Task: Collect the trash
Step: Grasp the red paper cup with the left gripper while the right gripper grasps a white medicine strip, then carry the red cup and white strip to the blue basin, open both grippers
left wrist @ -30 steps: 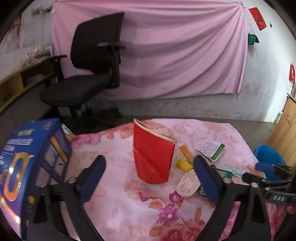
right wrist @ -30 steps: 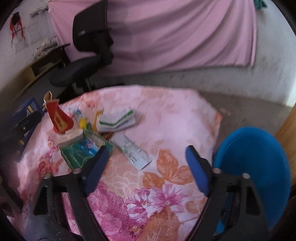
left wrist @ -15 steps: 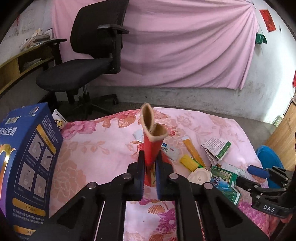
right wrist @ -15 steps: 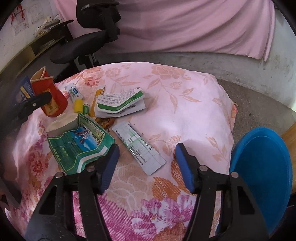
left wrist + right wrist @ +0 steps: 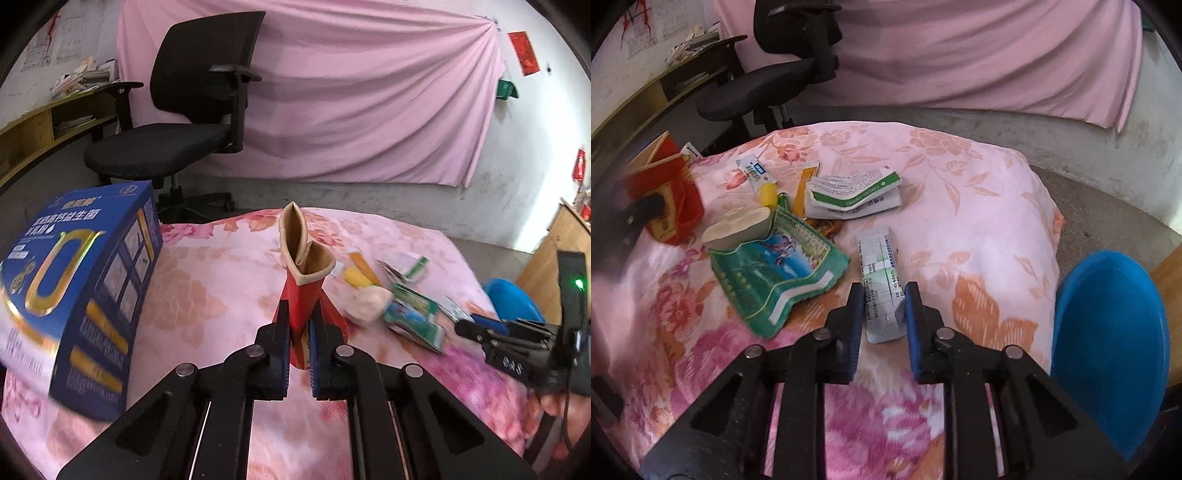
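My left gripper [image 5: 298, 325] is shut on a red paper box [image 5: 301, 291], squashed between the fingers, over the floral cloth. The same box shows in the right wrist view [image 5: 670, 199]. My right gripper [image 5: 884, 306] is shut on a flat white and green medicine pack [image 5: 879, 273] lying on the cloth. Other trash lies nearby: a green foil bag [image 5: 775, 273], a white soap dish [image 5: 737, 229], a folded green-white leaflet [image 5: 853, 192], a yellow tube [image 5: 767, 194] and a small sachet [image 5: 755, 171].
A large blue carton [image 5: 74, 295] stands at the left. A blue bin [image 5: 1108, 339] sits off the table's right edge. A black office chair [image 5: 184, 122] and a wooden shelf [image 5: 48, 122] are behind, with a pink curtain [image 5: 351, 92] on the wall.
My left gripper closed on the red box a second ago and keeps hold, squashing it. My right gripper moved down and left to the medicine pack and closed on it.
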`<state>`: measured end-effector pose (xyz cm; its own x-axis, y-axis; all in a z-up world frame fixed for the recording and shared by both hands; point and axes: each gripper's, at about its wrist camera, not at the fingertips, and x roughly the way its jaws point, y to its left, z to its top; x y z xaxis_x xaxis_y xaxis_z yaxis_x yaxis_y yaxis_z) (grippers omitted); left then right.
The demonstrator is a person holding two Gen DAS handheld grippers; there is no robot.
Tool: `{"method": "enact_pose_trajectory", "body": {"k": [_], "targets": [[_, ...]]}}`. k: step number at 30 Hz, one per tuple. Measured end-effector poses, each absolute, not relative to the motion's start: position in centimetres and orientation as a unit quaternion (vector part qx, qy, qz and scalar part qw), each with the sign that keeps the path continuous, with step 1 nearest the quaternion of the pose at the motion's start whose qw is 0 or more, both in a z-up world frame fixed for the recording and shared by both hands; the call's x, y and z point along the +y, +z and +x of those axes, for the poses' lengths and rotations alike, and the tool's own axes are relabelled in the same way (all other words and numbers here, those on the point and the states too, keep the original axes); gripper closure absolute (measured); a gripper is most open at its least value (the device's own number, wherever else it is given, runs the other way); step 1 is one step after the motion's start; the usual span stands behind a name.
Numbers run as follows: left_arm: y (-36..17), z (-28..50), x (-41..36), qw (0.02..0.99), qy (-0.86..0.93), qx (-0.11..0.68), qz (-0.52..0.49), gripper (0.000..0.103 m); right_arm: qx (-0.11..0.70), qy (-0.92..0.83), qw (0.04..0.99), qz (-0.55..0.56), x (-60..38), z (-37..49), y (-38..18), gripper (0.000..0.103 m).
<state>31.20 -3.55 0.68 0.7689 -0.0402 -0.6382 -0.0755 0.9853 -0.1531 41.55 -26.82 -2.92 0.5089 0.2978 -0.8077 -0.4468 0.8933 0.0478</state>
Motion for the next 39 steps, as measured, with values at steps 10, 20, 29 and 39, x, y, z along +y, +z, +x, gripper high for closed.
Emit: {"method": "enact_pose_trajectory", "body": {"k": [10,20,29,39], "targets": [[3.4,26.3,-7.5,0.954,-0.022,0.289,-0.073,0.097,0.390,0.198,0.898,0.034,-31.7,35.9,-0.1,0.054],[10.3,23.8,-12.8,0.980,-0.077,0.179,-0.052,0.097,0.180,0.158,0.971,0.010,-35.3,26.7,8.1,0.053],[16.5,21.5,-17.3,0.989,-0.132,0.064,-0.027,0.097,0.026,0.119,0.992,0.034,-38.7,22.4,14.8,0.053],[16.3,24.2,-23.9,0.977,-0.194,0.086,0.008,0.097,-0.022,0.050,0.996,0.069,-42.6,20.1,15.5,0.053]]}}
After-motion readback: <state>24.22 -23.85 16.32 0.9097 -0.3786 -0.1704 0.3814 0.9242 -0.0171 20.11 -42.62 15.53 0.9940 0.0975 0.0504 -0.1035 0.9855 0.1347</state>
